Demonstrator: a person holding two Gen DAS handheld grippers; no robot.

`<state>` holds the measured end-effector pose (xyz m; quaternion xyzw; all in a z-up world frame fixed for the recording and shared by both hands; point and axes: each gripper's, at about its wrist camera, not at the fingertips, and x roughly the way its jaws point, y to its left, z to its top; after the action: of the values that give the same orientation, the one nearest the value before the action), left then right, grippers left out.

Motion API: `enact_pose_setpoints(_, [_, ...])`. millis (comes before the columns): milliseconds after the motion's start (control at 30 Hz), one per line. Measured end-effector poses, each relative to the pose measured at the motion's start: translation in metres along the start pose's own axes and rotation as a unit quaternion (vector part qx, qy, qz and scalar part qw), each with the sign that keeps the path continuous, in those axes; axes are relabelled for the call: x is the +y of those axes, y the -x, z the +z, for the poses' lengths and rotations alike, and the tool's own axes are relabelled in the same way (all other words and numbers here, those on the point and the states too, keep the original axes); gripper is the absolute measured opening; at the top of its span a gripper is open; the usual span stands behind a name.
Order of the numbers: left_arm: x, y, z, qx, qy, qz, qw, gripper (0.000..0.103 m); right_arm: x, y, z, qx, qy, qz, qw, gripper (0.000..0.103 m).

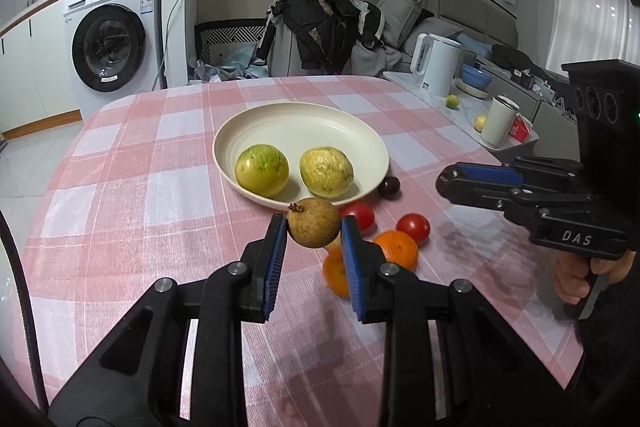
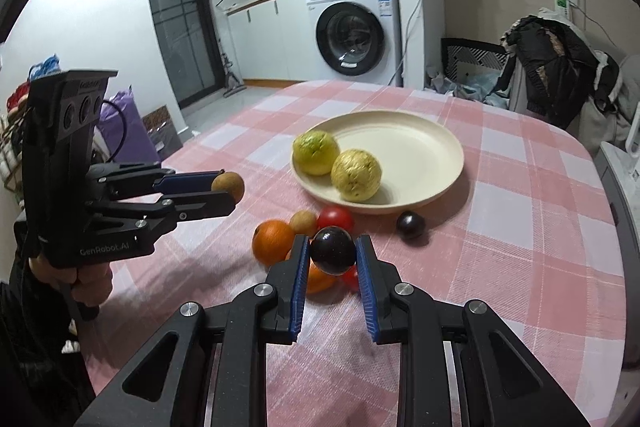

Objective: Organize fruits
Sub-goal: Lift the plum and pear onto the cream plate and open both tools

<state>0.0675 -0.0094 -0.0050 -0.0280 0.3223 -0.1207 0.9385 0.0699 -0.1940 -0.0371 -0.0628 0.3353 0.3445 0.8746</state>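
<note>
While hidden in the left view, a dark plum (image 2: pixel 333 255) clamped between right fingers (image 2: pixel 301 267); left fingers (image 1: pixel 276 243) gripping brown fruit (image 1: pixel 314 223).

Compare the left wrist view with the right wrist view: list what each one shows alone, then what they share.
Left wrist only: the white kettle and blue bowl on the side counter.
Right wrist only: the dark glass door and the dark fruit the right gripper holds.
Both: the cream plate with two yellow-green fruits, and the brown fruit in the left gripper.
</note>
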Motion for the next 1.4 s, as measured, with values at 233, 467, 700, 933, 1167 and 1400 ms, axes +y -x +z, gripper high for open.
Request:
enact_pose_setpoints(233, [0.003, -0.008, 0.010, -0.012, 0.001, 0.009, 0.9999, 0.025, -0.012, 0.005, 0.012, -0.026, -0.032, -0.008, 0.999, 0.025])
enact_pose_setpoints(467, [0.006, -0.022, 0.018, -0.019, 0.000, 0.019, 0.9996, 0.025, -0.019, 0.000, 0.023, -0.035, -0.052, -0.019, 0.998, 0.025])
enact_pose_setpoints(700, [0.010, -0.044, 0.023, -0.009, -0.003, 0.022, 0.9997, 0.025, -0.030, -0.006, 0.032, -0.041, -0.078, -0.021, 0.996, 0.025])
enact_pose_setpoints(933, [0.011, -0.057, 0.026, -0.003, -0.003, 0.025, 0.9997, 0.025, -0.042, -0.013, 0.037, -0.048, -0.103, -0.032, 0.993, 0.025])
enact_pose_setpoints(1167, [0.013, -0.075, 0.028, 0.013, -0.007, 0.031, 0.9994, 0.025, -0.045, -0.026, 0.040, -0.043, -0.104, -0.040, 0.993, 0.025])
enact_pose_setpoints(1400, [0.014, -0.089, 0.031, 0.023, -0.011, 0.036, 0.9990, 0.025, -0.048, -0.039, 0.041, -0.032, -0.107, -0.043, 0.993, 0.025])
